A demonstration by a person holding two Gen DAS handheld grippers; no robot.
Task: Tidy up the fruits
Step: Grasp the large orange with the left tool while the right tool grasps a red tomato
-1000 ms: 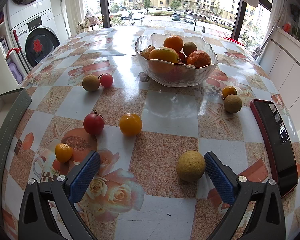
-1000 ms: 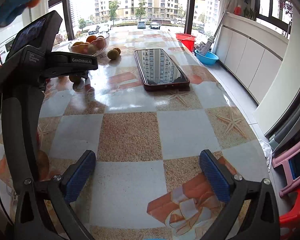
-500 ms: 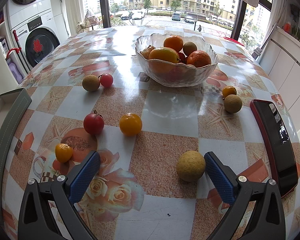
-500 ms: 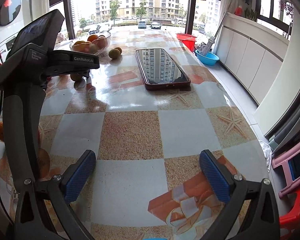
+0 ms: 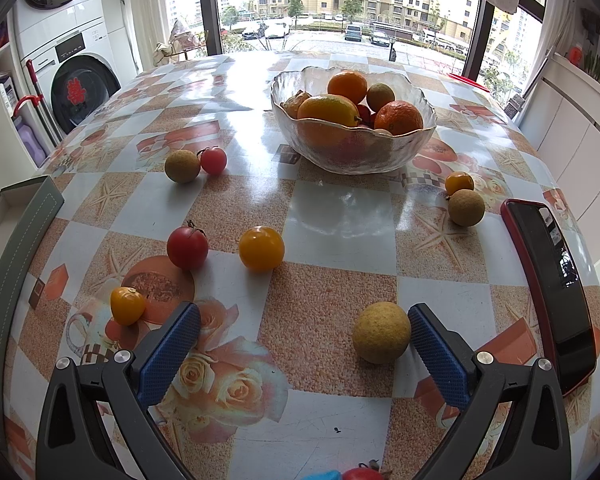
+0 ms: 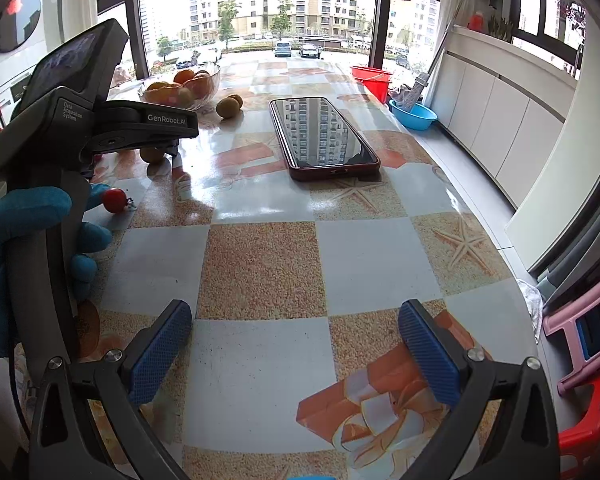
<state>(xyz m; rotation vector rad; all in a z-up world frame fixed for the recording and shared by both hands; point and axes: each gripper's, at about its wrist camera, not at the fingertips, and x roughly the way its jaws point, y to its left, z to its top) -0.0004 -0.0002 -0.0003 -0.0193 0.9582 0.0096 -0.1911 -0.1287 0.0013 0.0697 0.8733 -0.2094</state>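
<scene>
Left gripper (image 5: 304,334): open wide, low over the table, grasping nothing; a yellow-brown round fruit (image 5: 381,332) sits between its blue pads, just beside the right-hand pad (image 5: 436,346).
Right gripper (image 6: 296,336): spread open over a bare patch of table, holding nothing.
Table (image 5: 340,288): checked cloth with starfish and rose prints.
Bowl (image 5: 354,148): clear glass, at the far middle of the table, heaped with oranges and smaller fruit.
Loose fruit, left side: a red tomato (image 5: 187,247) next to a yellow-orange tomato (image 5: 261,248); a small orange tomato (image 5: 127,305) nearer, beside the left-hand pad.
Loose fruit, far left: a brown round fruit (image 5: 182,165) touching a small pink-red tomato (image 5: 213,160).
Loose fruit, right of bowl: a small orange fruit (image 5: 459,183) against a brown round one (image 5: 466,207).
Phone (image 6: 324,136): red case, screen up, lying flat at the table's right edge, well apart from the bowl.
Hand (image 6: 24,256): blue-gloved, wrapped round the left gripper's handle in the right wrist view.
Small red tomato (image 6: 115,200): on the table just beyond the gloved fingers; possibly touching them, the view is too cramped to tell.
Grey box (image 5: 16,240): open, at the table's left edge.
</scene>
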